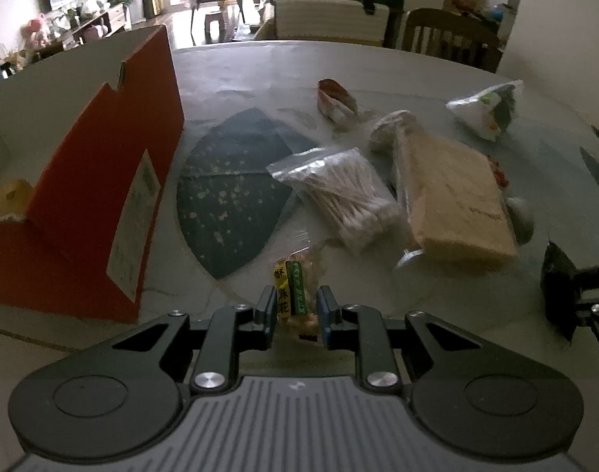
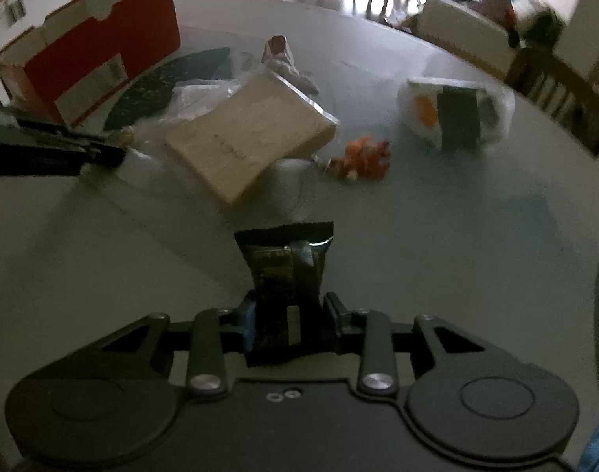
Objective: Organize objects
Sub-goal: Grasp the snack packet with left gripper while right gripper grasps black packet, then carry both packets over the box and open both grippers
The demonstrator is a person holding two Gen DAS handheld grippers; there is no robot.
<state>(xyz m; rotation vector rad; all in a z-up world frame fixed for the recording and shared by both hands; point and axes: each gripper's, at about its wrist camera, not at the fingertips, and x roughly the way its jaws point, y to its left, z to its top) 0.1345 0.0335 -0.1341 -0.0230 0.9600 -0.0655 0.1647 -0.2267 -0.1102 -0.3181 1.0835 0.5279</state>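
Round grey bench with a dark fan-shaped inlay, in a living room: sofa, wooden chair at 1 o'clock. Red cardboard box at 10 o'clock. Scattered mid-bench: bag of cotton swabs, tan wrapped block, white-and-green packet. Left claw clamped on a yellow-green snack packet. Right claw clamped on a black foil sachet. Orange bits too blurred to name.
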